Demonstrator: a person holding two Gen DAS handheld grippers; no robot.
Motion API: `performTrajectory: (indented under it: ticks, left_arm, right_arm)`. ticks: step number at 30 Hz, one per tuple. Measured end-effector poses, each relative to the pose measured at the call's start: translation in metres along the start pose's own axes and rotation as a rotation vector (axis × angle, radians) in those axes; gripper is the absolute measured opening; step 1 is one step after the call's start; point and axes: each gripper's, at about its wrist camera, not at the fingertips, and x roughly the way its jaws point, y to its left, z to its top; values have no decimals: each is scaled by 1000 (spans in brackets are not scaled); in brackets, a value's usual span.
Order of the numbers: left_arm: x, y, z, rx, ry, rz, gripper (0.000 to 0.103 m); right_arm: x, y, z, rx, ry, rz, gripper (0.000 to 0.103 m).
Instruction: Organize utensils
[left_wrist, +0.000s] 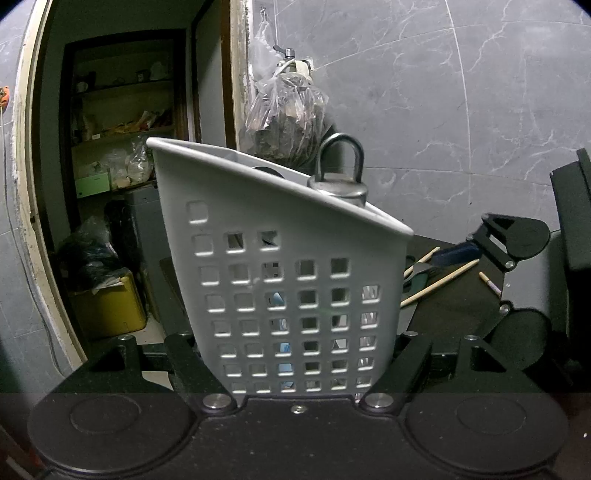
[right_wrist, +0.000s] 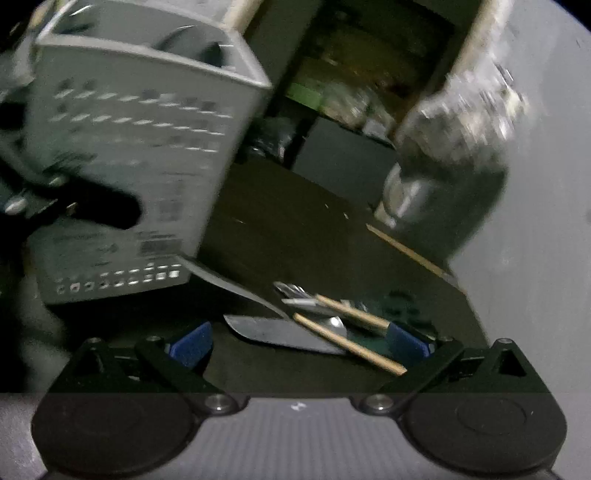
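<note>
In the left wrist view my left gripper (left_wrist: 299, 369) is shut on a white perforated utensil holder (left_wrist: 288, 266), held upright and slightly tilted. A metal tool with a loop handle (left_wrist: 340, 177) sticks out of its top. On the dark table (left_wrist: 454, 317) to its right lie wooden chopsticks (left_wrist: 439, 282), with my right gripper (left_wrist: 476, 277) over them. The right wrist view is blurred. There my right gripper (right_wrist: 299, 345) is open, its blue pads (right_wrist: 192, 343) on either side of a knife blade (right_wrist: 280, 332), chopsticks (right_wrist: 347, 345) and a fork (right_wrist: 295, 291). The holder (right_wrist: 140, 147) stands at upper left.
A plastic bag of dark stuff (left_wrist: 284, 118) hangs by a tap on the grey marble wall (left_wrist: 461, 92). To the left, a doorway opens on cluttered shelves (left_wrist: 122, 147) and a yellow box (left_wrist: 110, 310). A shiny metal vessel (right_wrist: 424, 192) stands at the table's far edge.
</note>
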Motion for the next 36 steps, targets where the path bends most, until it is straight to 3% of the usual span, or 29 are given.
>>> performTrajectory:
  ticks: [8, 14, 25, 28, 32, 36]
  left_arm:
    - [0, 0, 0, 0, 0, 0, 77]
    - [0, 0, 0, 0, 0, 0, 77]
    - [0, 0, 0, 0, 0, 0, 77]
    - [0, 0, 0, 1, 0, 0, 77]
    - [0, 0, 0, 0, 0, -1, 77]
    - [0, 0, 0, 0, 0, 0, 77]
  right_arm:
    - [-1, 33, 6, -217, -108, -50, 99]
    - [1, 52, 7, -348, -151, -56, 78]
    - [7, 77, -6, -493, -126, -48, 17]
    - [5, 83, -14, -547, -146, -68, 8]
    - [1, 92, -22, -613, -186, -112, 5]
    - [-4, 88, -23, -587, -216, -144, 2]
